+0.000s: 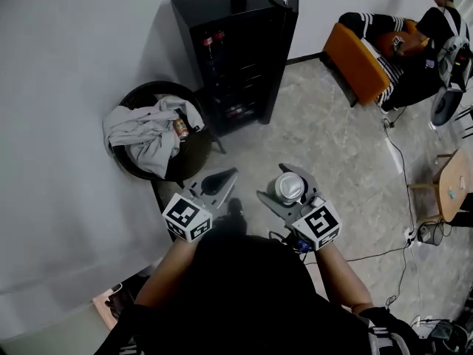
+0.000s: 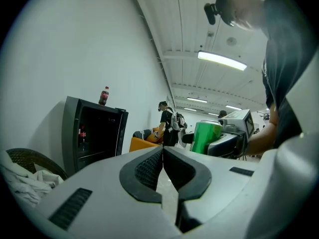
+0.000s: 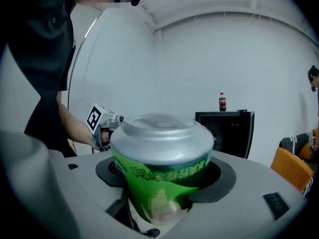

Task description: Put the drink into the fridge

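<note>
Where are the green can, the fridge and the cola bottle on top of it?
green can point(image 3: 159, 171): right gripper view, its green side wall.
fridge point(image 1: 235, 65): head view, its dark front.
cola bottle point(image 2: 103, 96): left gripper view, middle of its body.

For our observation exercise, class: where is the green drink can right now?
Just right of centre in the head view, the green can is clamped upright in the right gripper, beside the shut left gripper, short of the black fridge.
</note>
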